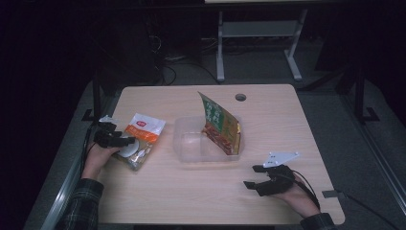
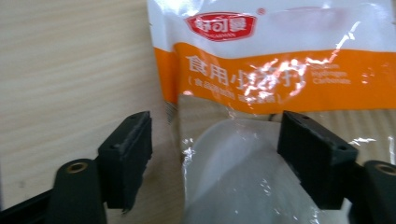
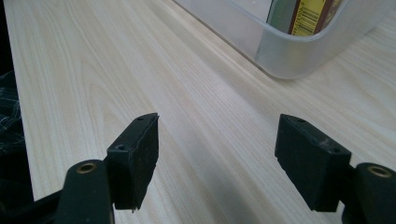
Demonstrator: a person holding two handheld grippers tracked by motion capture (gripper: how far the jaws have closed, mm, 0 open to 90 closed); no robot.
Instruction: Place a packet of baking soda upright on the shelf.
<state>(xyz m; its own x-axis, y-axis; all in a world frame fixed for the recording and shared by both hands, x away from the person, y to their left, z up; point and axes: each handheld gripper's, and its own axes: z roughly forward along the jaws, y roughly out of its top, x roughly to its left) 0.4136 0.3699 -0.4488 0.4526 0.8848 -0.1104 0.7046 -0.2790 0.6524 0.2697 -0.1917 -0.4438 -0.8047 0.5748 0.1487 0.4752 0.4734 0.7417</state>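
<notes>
Surroundings: dim room is framing a pale wood surface [image 1: 210,191]; metal frame legs [image 1: 258,33] are standing on the floor behind it.
Container: clear plastic bin [image 1: 191,148] is sitting mid-surface, already holding a green and red packet [image 1: 220,124] that is leaning upright against its right wall.
Pouch: white and orange pouch [image 1: 141,139] is lying flat on the surface, left of the bin and apart from it.
Left tool [image 2: 215,154]: it is reaching over the pouch's lower clear end with jaws standing wide, one over the pouch and one beside its edge; pads are not pressing yet.
Right tool [image 3: 217,154]: it is resting low over bare wood near the bin's front corner, jaws wide, holding nothing.
Progress: one packet is looking done; the pouch is waiting to be gripped, lifted and placed in the bin, judging by the layout.
</notes>
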